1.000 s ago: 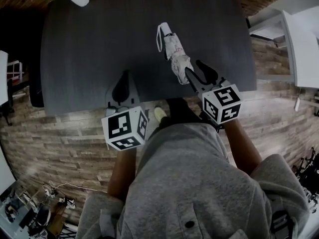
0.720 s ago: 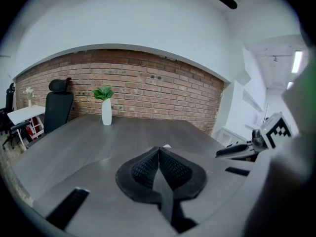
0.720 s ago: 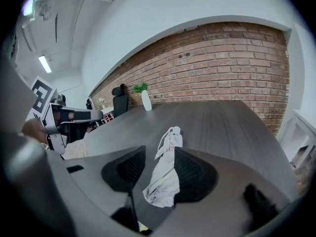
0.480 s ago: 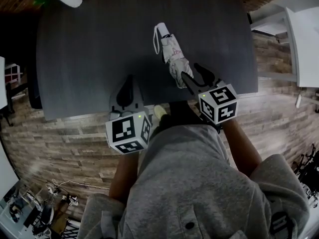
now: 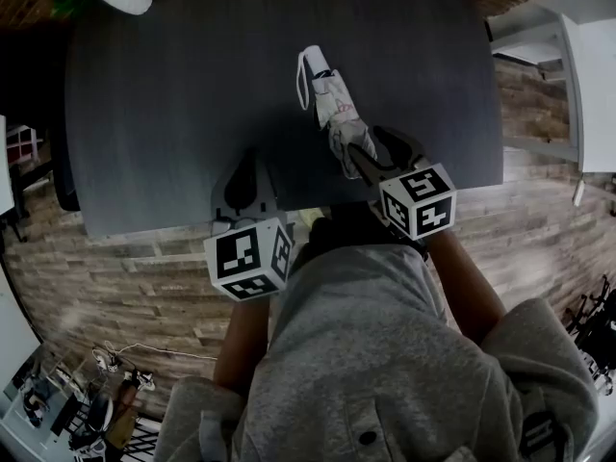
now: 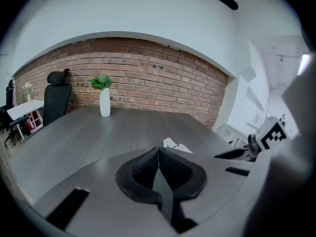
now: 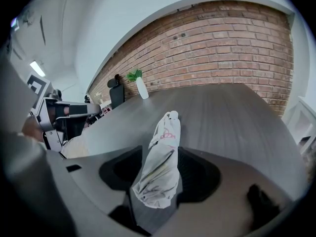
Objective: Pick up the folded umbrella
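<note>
Right gripper (image 5: 382,152): fingers (image 7: 200,174) spread and opening, set either side of the near end of the folded umbrella (image 5: 332,114), with no pad seen pressing on it. Left gripper (image 6: 159,152): fingers (image 6: 143,169) pressed together with nothing between them, over the near edge of the bench (image 5: 173,94), apart from the umbrella. The umbrella lies on the dark bench near its front edge, its strap end pointing away from the person.

No text can be read; the umbrella's (image 5: 332,104) reddish print (image 7: 169,135) is illegible.
</note>
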Action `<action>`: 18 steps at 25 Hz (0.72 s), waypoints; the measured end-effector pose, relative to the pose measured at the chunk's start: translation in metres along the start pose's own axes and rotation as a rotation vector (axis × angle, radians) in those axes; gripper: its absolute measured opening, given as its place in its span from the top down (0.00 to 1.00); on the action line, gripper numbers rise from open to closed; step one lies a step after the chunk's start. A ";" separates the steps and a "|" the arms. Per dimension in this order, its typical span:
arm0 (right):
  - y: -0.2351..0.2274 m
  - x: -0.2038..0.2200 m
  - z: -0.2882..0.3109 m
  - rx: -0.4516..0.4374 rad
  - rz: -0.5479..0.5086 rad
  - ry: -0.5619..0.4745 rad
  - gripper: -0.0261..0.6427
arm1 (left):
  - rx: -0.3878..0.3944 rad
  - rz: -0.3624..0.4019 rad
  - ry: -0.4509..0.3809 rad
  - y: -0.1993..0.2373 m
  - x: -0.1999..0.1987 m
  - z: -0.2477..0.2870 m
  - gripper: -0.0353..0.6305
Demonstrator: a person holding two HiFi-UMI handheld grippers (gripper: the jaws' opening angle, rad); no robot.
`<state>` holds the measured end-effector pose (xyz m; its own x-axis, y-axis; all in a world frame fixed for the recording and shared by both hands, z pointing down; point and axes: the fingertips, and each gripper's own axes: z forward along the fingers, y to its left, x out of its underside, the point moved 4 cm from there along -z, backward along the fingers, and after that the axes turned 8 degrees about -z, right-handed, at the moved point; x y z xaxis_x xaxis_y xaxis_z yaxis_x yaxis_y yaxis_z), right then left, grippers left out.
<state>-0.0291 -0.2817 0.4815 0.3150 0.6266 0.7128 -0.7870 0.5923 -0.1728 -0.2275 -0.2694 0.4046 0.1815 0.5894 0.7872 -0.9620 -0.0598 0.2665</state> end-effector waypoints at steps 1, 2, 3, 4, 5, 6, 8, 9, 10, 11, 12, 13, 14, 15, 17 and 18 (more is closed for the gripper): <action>-0.001 0.000 0.003 -0.006 0.002 0.006 0.63 | -0.001 -0.001 0.003 0.000 -0.001 0.003 0.93; -0.002 0.000 0.006 -0.009 0.002 0.013 0.63 | -0.001 -0.001 0.007 0.000 -0.001 0.006 0.93; -0.003 0.001 0.008 -0.010 0.001 0.019 0.63 | -0.001 -0.001 0.012 0.001 -0.001 0.009 0.93; -0.004 0.002 0.011 -0.011 0.000 0.027 0.63 | -0.001 -0.002 0.017 0.001 -0.001 0.011 0.93; -0.006 0.003 0.013 -0.012 -0.001 0.034 0.63 | -0.001 -0.003 0.022 0.002 0.000 0.013 0.93; -0.007 0.005 0.015 -0.015 0.000 0.042 0.63 | -0.002 -0.004 0.026 0.001 0.001 0.016 0.93; -0.010 0.008 0.019 -0.020 0.004 0.055 0.63 | -0.005 -0.008 0.034 0.000 0.002 0.020 0.93; -0.011 0.009 0.021 -0.023 0.006 0.061 0.63 | -0.006 -0.010 0.039 0.001 0.003 0.023 0.93; -0.012 0.010 0.023 -0.026 0.009 0.065 0.63 | -0.006 -0.013 0.044 0.001 0.003 0.025 0.93; -0.012 0.011 0.025 -0.032 0.015 0.069 0.63 | -0.007 -0.014 0.048 0.003 0.004 0.027 0.93; -0.011 0.011 0.028 -0.040 0.022 0.072 0.63 | -0.007 -0.015 0.052 0.004 0.004 0.029 0.93; -0.010 0.012 0.030 -0.051 0.030 0.074 0.63 | -0.007 -0.016 0.056 0.005 0.004 0.030 0.93; -0.010 0.014 0.032 -0.062 0.038 0.077 0.63 | -0.007 -0.017 0.060 0.005 0.005 0.032 0.93; -0.011 0.015 0.034 -0.072 0.045 0.080 0.62 | -0.008 -0.018 0.064 0.004 0.005 0.034 0.93; -0.012 0.017 0.037 -0.090 0.056 0.093 0.62 | -0.010 -0.021 0.072 0.003 0.006 0.038 0.93; -0.011 0.017 0.040 -0.097 0.059 0.102 0.61 | -0.012 -0.022 0.077 0.003 0.006 0.040 0.93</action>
<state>-0.0361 -0.2978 0.5224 0.3253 0.7071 0.6278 -0.7526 0.5956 -0.2808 -0.2211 -0.2982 0.4325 0.1869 0.6505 0.7362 -0.9604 -0.0368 0.2763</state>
